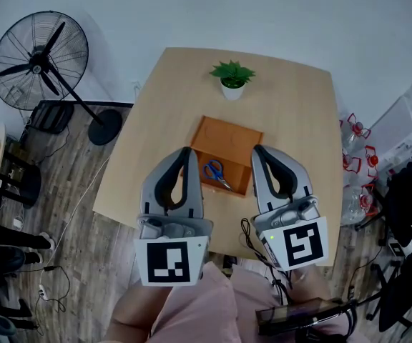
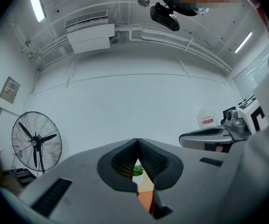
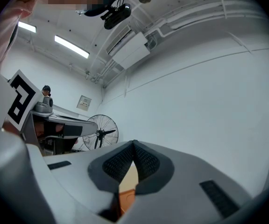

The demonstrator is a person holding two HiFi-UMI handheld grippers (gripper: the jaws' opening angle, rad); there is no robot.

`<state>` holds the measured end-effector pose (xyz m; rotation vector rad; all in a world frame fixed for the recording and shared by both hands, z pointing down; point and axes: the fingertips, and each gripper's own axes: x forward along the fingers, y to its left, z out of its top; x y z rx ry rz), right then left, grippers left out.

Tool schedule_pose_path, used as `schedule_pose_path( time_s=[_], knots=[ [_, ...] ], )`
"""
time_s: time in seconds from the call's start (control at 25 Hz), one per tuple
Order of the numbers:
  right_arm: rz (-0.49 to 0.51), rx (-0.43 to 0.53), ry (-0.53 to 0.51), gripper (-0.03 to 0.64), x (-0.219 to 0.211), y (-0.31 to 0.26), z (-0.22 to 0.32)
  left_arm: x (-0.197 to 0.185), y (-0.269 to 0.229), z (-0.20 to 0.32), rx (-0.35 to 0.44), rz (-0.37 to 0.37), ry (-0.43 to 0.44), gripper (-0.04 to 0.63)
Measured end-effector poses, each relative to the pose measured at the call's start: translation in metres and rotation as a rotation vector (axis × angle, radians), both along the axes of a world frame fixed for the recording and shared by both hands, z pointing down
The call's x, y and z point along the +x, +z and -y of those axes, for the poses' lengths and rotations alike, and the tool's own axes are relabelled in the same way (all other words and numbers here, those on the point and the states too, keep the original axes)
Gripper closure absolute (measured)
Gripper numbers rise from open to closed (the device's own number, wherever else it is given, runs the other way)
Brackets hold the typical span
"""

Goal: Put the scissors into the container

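Blue-handled scissors (image 1: 217, 172): lying inside the orange container (image 1: 229, 136) on my wooden table (image 1: 292, 113). Left gripper (image 1: 187, 151): jaws pressed tip to tip, nothing between them, by the container's left edge. Right gripper (image 1: 256, 148): I read it likewise closed and empty, by the right edge. Neither touches the scissors.
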<state>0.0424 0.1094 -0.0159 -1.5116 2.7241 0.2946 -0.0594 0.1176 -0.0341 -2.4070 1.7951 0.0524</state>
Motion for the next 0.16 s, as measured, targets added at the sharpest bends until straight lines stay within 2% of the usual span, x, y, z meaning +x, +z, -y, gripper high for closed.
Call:
schedule_pose_path(
  time_s=[0.16],
  knots=[
    [0.000,0.000,-0.002,0.617,-0.0012,0.0006,0.0032,-0.0003,0.0009,0.0029,-0.004,0.002,0.001,0.591]
  ],
)
